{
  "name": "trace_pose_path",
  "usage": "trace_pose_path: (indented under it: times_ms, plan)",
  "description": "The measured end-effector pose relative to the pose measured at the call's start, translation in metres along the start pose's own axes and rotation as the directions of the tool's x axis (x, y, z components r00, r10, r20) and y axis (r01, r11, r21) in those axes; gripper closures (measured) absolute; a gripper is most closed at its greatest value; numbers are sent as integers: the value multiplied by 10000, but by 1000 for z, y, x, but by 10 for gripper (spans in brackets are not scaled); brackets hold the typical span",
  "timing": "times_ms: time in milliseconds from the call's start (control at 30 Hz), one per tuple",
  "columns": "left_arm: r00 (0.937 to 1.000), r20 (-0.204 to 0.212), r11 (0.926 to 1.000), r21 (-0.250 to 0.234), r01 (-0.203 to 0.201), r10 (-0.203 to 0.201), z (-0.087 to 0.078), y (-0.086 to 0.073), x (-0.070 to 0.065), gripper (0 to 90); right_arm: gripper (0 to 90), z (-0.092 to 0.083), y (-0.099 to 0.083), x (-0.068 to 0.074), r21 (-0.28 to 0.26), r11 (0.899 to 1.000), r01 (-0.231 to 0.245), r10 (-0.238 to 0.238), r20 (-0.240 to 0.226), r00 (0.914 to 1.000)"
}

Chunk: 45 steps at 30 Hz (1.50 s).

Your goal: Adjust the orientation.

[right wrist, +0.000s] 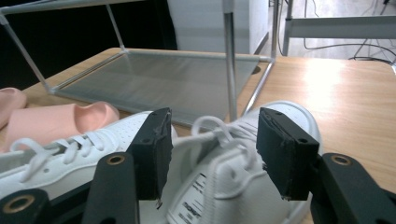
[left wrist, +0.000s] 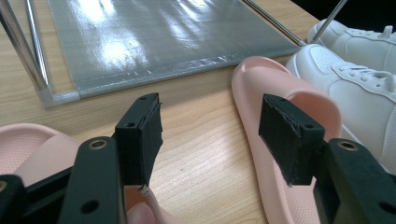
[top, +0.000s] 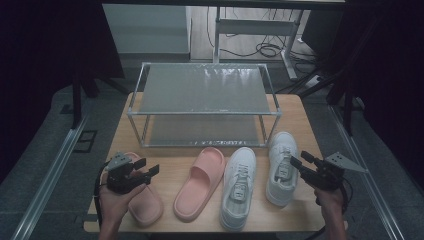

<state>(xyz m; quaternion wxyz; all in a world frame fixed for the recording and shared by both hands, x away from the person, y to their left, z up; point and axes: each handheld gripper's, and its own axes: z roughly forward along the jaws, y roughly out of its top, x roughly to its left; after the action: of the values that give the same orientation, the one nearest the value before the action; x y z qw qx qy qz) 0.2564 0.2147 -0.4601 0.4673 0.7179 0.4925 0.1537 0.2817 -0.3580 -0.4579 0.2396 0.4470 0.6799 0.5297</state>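
Sneakers (top: 239, 186) and pink slides (top: 200, 183) are lying in a row before the rack (top: 202, 90); left gripper (top: 146, 168) and right gripper (top: 299, 161) are hovering wide open, apparently gripping nothing

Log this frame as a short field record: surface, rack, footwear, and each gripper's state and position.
surface: wooden table
rack: two-tier metal shoe rack at the far side, both shelves bare
footwear: four in a row before the rack, from left: pink slide, second pink slide, white sneaker, second white sneaker
left gripper: open, holding nothing, over the leftmost slide
right gripper: open, holding nothing, over the rightmost sneaker's opening
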Motion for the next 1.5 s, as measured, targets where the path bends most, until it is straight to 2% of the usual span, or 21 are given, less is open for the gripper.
trace_pose_path:
  times_ms: [267, 567, 700, 867, 900, 933, 1100, 1333, 1500]
  plan:
    - [9998, 175, 9999, -144, -37, 39, -4, 1, 0, 399, 435, -6, -1, 3, 0, 10000, 53, -53, 297, 9995]
    - [9999, 105, 9998, -198, -46, 48, -11, -1, 3, 415, 444, -4, -3, 4, 120, 9999, -68, 64, 266, 9996]
    - [9999, 136, 9999, -137, -37, 39, -12, -2, 3, 476, 445, -4, -4, 4, 138, 9998, -125, 122, 254, 9996]
    - [9998, 202, 9999, -116, 15, -13, -15, -4, 5, 639, 448, -4, -6, 5, 222, 9996, -177, 171, 265, 9995]
    - [9997, 226, 9999, -120, 52, -49, -17, -4, 5, 639, 448, -4, -7, 5, 234, 9996, -174, 168, 251, 9995]
    - [9998, 205, 9998, -174, 76, -72, -19, -4, 7, 706, 450, -4, -6, 5, 209, 9996, -178, 173, 261, 9995]
    - [9998, 108, 9998, -95, 162, -161, -22, -6, 9, 822, 452, -5, -6, 4, 190, 9996, -208, 202, 276, 9994]
    - [10000, 62, 9999, -109, 71, -70, -36, -2, 14, 895, 452, -8, -5, 5, 106, 9996, -248, 245, 289, 9993]
    - [9990, -408, 9999, 48, 157, -155, -52, -9, 30, 900, 452, -11, -6, 1, 18, 9991, -434, 433, 403, 9983]
